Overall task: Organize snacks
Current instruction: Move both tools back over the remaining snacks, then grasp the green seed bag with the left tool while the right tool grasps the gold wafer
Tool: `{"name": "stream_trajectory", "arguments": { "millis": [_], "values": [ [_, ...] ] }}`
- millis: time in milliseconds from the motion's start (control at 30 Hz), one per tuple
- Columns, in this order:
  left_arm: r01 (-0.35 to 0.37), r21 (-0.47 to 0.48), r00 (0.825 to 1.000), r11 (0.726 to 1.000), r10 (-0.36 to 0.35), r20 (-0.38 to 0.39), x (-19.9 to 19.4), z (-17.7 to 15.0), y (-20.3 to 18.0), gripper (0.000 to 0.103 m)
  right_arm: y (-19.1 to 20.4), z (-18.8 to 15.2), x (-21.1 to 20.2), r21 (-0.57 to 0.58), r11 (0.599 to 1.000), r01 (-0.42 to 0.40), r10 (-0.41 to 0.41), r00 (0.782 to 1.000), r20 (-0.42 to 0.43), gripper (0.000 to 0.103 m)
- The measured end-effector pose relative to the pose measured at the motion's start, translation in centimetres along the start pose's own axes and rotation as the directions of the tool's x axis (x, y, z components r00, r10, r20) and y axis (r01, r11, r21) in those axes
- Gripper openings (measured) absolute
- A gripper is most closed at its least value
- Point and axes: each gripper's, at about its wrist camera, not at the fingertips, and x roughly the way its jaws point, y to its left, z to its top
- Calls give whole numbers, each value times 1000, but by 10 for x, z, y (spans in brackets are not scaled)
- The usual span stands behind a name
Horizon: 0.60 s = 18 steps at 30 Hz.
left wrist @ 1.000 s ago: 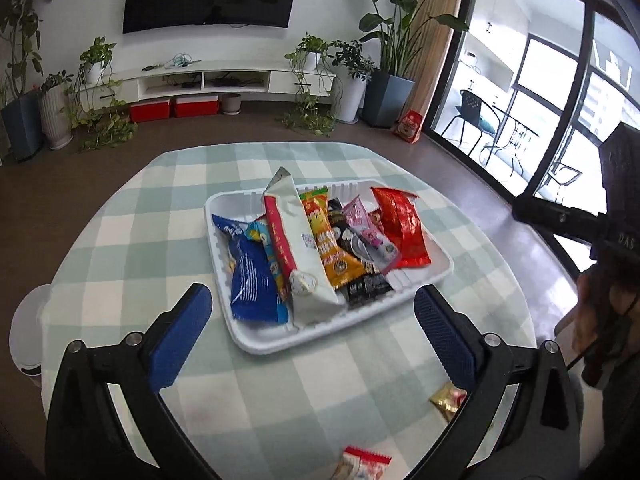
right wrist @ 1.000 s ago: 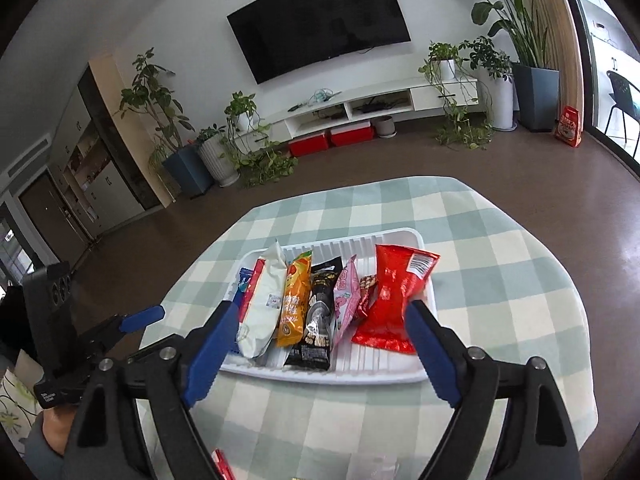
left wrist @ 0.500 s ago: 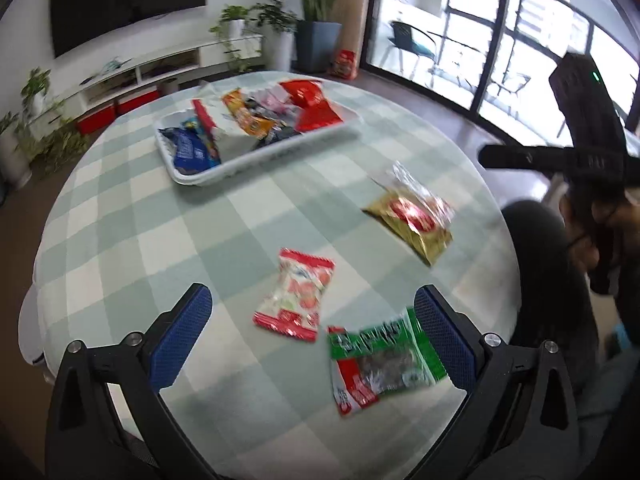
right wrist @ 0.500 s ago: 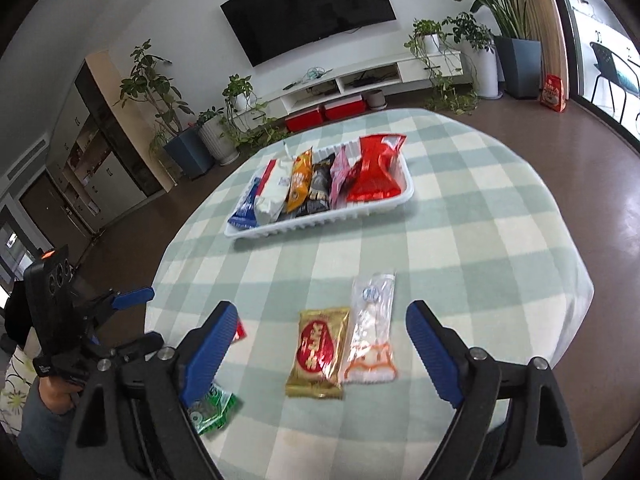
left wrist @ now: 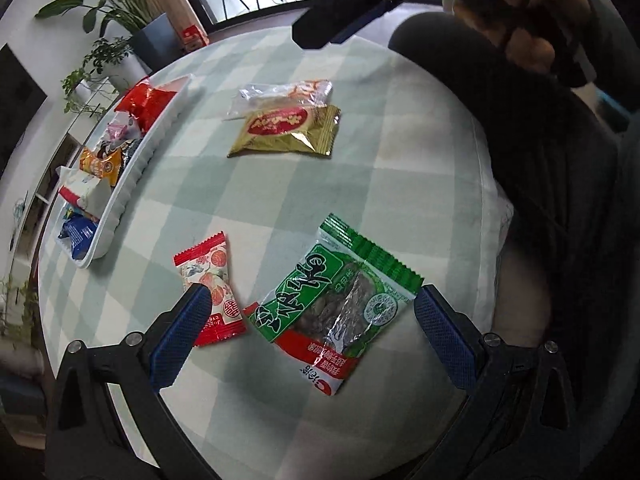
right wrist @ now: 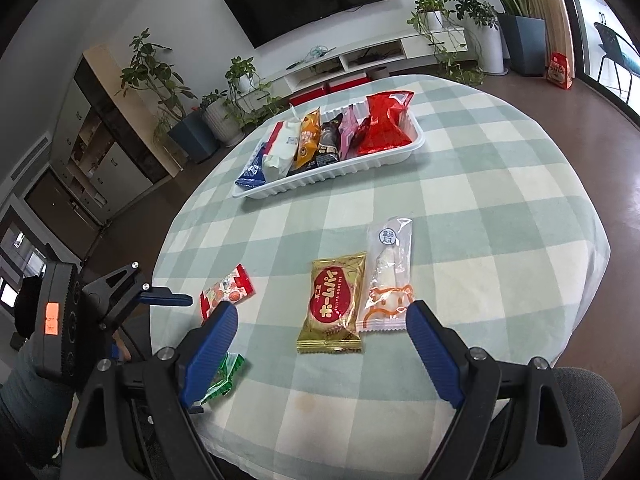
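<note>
Blue ribbed pads line both tools. The left hand-held gripper (left wrist: 306, 312) is spread wide and holds nothing; it hangs over the green packet (left wrist: 334, 306), which lies flat between the pads near the worktop's near edge. One pad overlaps the lower corner of the red-and-white candy packet (left wrist: 210, 286), which lies just beside the green packet, on the side toward the tray.

The right hand-held gripper (right wrist: 320, 334) is likewise spread wide and empty, above the gold packet (right wrist: 335, 304) and the clear wrapper (right wrist: 388, 276). These two lie side by side, touching along their long edges, well apart from the green packet.

The white ribbed tray (right wrist: 340, 170) stands beyond the gold packet, toward the far rim of the round worktop (right wrist: 500, 184). It holds a row of snack bags, a red bag (right wrist: 384, 124) at one end and a blue bag (right wrist: 252, 172) at the other. Bare checked cloth separates the tray from all four loose packets. To the side of the clear wrapper away from the gold packet, the cloth runs unoccupied to the worktop's edge.
</note>
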Motion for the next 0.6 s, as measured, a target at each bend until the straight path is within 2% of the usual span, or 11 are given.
{"name": "stream_trajectory", "arguments": {
  "millis": [267,333,400,433,467,600],
  "values": [
    [92,9,996,996,-91,-22,13,4,16,100,-5,-3,6,23,1000,-9,10,1000,-15,88],
    [138,7,990,990,-138,-30,17,6,20,94,-5,-4,7,24,1000,-11,12,1000,-19,88],
    [218,-19,975,976,-218,-35,20,6,25,74,-5,-4,7,27,999,-18,18,1000,-20,88],
    [246,-25,969,969,-246,-31,21,7,26,69,-6,-4,7,28,999,-19,19,1000,-19,88],
    [249,-22,968,968,-250,-28,20,6,25,65,-6,-4,6,31,999,-19,20,1000,-19,88],
    [237,-51,971,970,-238,-29,18,4,24,64,-9,-4,6,45,999,-22,23,1000,-19,88]
  ]
}}
